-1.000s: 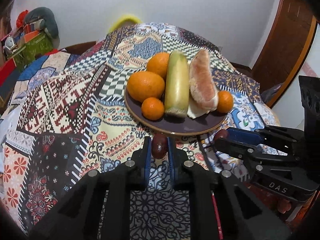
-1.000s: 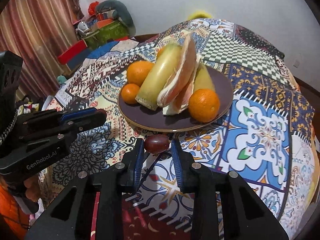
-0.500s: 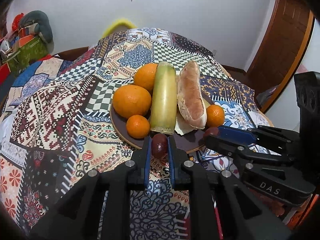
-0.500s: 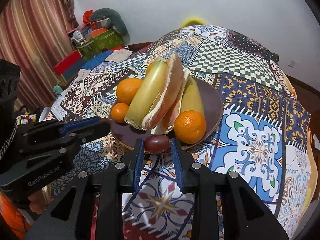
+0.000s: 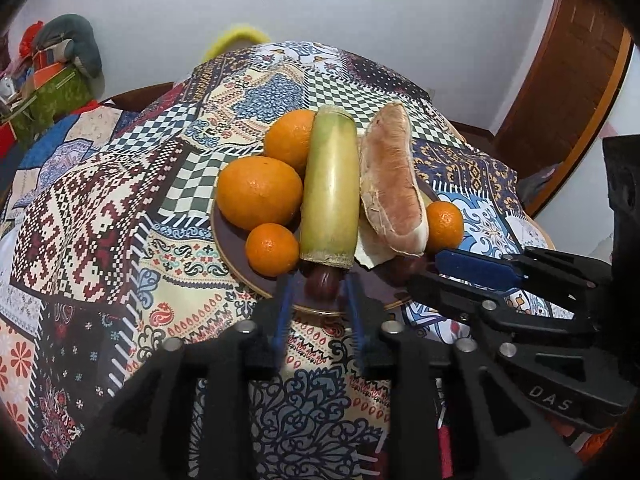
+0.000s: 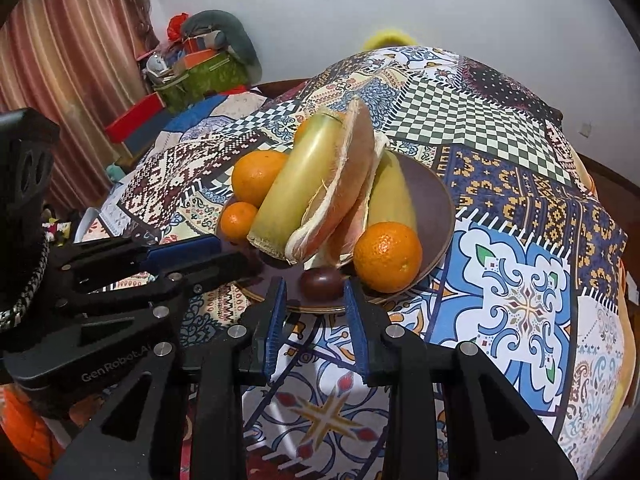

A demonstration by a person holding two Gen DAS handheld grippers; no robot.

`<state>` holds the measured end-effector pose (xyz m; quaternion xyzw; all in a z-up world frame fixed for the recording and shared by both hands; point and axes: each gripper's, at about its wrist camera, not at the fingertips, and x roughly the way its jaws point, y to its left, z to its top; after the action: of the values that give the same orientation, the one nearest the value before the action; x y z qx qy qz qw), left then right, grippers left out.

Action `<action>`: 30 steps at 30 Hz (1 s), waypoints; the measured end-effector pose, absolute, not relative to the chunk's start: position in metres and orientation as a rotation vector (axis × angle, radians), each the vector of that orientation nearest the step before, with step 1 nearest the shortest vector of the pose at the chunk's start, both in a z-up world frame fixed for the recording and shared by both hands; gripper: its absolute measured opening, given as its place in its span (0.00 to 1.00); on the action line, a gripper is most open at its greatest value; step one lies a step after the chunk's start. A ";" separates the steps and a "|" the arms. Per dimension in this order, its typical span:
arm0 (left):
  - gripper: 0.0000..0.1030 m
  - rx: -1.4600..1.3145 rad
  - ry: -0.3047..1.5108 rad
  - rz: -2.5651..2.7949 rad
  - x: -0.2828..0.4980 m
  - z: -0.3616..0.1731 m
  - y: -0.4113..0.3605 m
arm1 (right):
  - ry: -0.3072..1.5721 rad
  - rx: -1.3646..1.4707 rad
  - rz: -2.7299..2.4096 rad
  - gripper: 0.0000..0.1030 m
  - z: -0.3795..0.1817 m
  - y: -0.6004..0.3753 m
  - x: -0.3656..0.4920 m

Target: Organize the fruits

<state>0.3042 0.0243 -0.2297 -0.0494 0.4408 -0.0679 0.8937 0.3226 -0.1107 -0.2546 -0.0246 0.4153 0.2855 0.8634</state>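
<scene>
A dark brown plate (image 5: 234, 248) (image 6: 438, 200) holds several oranges (image 5: 258, 193), a green sugarcane piece (image 5: 330, 188) and a pomelo wedge (image 5: 392, 184). My left gripper (image 5: 318, 284) is open at the plate's near rim; a dark red fruit (image 5: 322, 283) lies on the plate between its spread fingers, apart from them. My right gripper (image 6: 314, 286) is open too, and a second dark red fruit (image 6: 321, 283) rests on the plate between its fingers, beside an orange (image 6: 387, 257). Each gripper shows in the other's view: the right one (image 5: 424, 270), the left one (image 6: 240, 254).
The round table carries a patchwork cloth (image 5: 120, 220). A wooden door (image 5: 560, 80) stands at the right; boxes and a cushion (image 6: 200, 60) sit by the striped curtain (image 6: 68, 60) at the left. A yellow chair back (image 5: 236, 38) shows behind the table.
Both grippers moved forward to the plate and opened. Each let go of its dark red fruit, which now lies on the plate's near edge.
</scene>
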 end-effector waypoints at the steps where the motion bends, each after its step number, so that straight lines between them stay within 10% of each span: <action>1: 0.31 -0.104 0.908 -0.134 0.302 -0.228 0.025 | 0.867 -0.052 0.597 0.27 -0.253 -0.111 0.322; 21: 0.31 -0.096 0.507 -0.069 0.188 -0.068 0.030 | 0.476 0.013 0.530 0.28 -0.111 -0.161 0.226; 30: 0.49 -0.043 0.297 -0.061 0.112 -0.005 0.013 | 0.274 0.035 0.531 0.36 -0.057 -0.174 0.158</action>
<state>0.1117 0.0127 -0.0053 -0.0214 0.1477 -0.0305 0.9883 0.1583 -0.1740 -0.0571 0.0171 0.1350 0.2617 0.9555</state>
